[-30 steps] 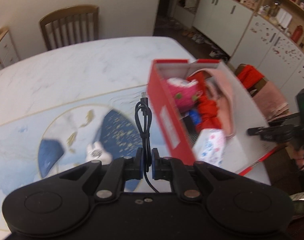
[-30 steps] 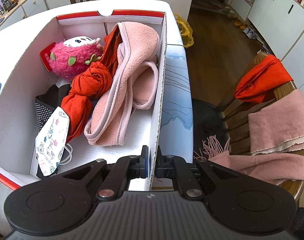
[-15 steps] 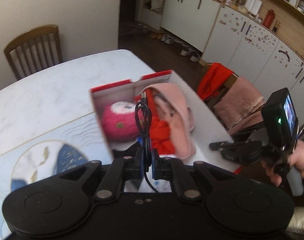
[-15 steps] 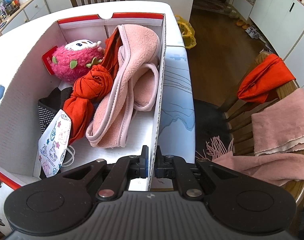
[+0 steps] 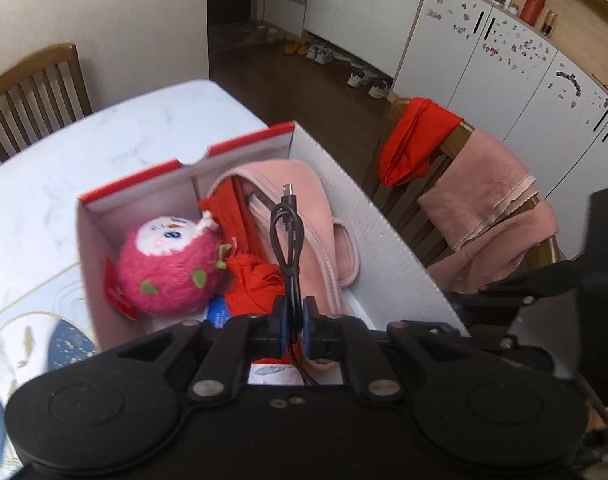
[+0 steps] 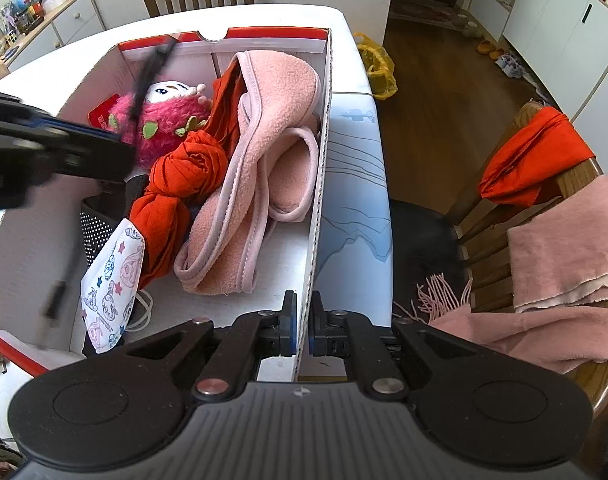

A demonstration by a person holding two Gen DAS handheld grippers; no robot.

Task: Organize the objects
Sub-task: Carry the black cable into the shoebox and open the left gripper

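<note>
- Left tool (image 5: 294, 322): pressed together on a looped black cable (image 5: 288, 236); the loop is held upright ahead of the tips, plug end uppermost, over the open box (image 5: 395, 256).
- Right tool (image 6: 300, 326): clamped on the box's near right wall, one finger inside and one outside.
- Box, on the worktop (image 5: 104, 152): white inside, red-rimmed.
- Contents ahead of the right tool: pink fleece slippers (image 6: 272, 128), knotted red cloth (image 6: 184, 168), pink plush toy (image 6: 164, 120), printed face mask (image 6: 112, 280) nearest on the left, and a black dotted item (image 6: 92, 224).
</note>
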